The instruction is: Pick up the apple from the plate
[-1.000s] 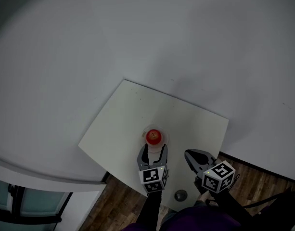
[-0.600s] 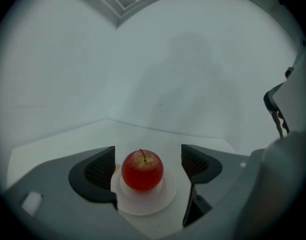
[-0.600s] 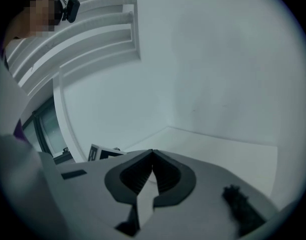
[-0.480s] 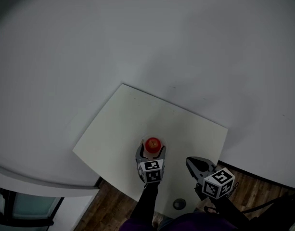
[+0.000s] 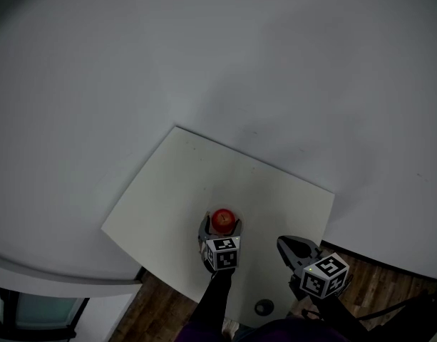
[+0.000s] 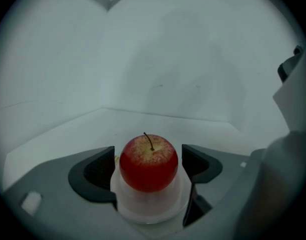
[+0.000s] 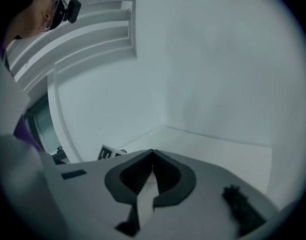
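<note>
A red apple [image 5: 223, 220] with a yellowish top and a stem [image 6: 149, 163] sits on a small white plate [image 6: 148, 213] near the front of a white table [image 5: 189, 177]. My left gripper [image 5: 221, 228] is low at the plate, open wide, with the apple between its dark fingers [image 6: 99, 173]. A narrow gap shows on each side, so the pads do not press on the apple. My right gripper [image 5: 288, 244] hovers over the table's near right part, shut, its tips [image 7: 153, 155] meeting on nothing.
Grey-white walls stand close behind the table on the far side. A small dark round object [image 5: 264, 307] lies by the table's near edge, between my two arms. Wooden floor [image 5: 168, 305] shows below the table. The left gripper's marker cube [image 7: 110, 153] shows in the right gripper view.
My left gripper has dropped and moved forward, so its jaws, now wider, flank the apple instead of standing behind it. The right gripper has hardly moved.
</note>
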### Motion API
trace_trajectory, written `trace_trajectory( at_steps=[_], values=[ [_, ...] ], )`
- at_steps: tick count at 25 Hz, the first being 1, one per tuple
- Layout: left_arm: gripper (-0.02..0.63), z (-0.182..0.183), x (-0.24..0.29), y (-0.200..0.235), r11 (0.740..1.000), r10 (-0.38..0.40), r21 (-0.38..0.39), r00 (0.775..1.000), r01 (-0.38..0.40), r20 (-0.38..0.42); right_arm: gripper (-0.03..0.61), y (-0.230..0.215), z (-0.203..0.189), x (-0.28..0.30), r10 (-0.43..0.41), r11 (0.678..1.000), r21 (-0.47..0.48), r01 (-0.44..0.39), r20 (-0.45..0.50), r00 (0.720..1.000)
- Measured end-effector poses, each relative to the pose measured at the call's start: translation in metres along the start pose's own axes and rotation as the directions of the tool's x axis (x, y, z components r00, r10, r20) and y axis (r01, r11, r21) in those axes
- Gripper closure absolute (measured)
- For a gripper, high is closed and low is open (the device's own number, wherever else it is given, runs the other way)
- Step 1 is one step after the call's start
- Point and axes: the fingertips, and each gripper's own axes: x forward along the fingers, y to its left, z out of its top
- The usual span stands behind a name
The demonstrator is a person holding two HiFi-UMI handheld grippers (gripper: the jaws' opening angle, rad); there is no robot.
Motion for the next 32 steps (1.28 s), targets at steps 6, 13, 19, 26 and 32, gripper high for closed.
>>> trace_trajectory(
  at_steps=[6, 13, 19, 26, 32],
  values=[
    [0.236, -0.001, 0.003, 0.002, 1.0, -0.011, 0.006, 1.0, 0.011, -0.019, 0.568, -0.005, 0.002, 0.001, -0.012, 1.0, 0.001, 0.012, 0.005, 1.0],
    [0.241, -0.001, 0.002, 0.002, 1.0, -0.029, -0.004, 0.999, 0.029, -0.018, 0.568, -0.007, -0.002, 0.003, -0.012, 1.0, 0.009, 0.012, -0.001, 1.0],
    [0.242, 0.013, -0.009, 0.001, 0.999, -0.032, -0.011, 0.999, 0.033, 0.032, 0.568, -0.005, -0.001, 0.001, -0.01, 1.0, 0.007, 0.01, 0.006, 1.0],
    [0.242, 0.028, -0.026, -0.008, 0.999, -0.045, 0.031, 0.996, 0.042, 0.081, 0.568, -0.001, 0.004, -0.003, -0.002, 1.0, 0.006, 0.001, 0.025, 1.0],
    [0.244, 0.034, -0.04, -0.01, 0.997, -0.063, 0.048, 0.992, 0.058, 0.11, 0.568, 0.005, 0.007, -0.003, 0.011, 1.0, -0.002, -0.011, 0.039, 0.999]
  ],
)
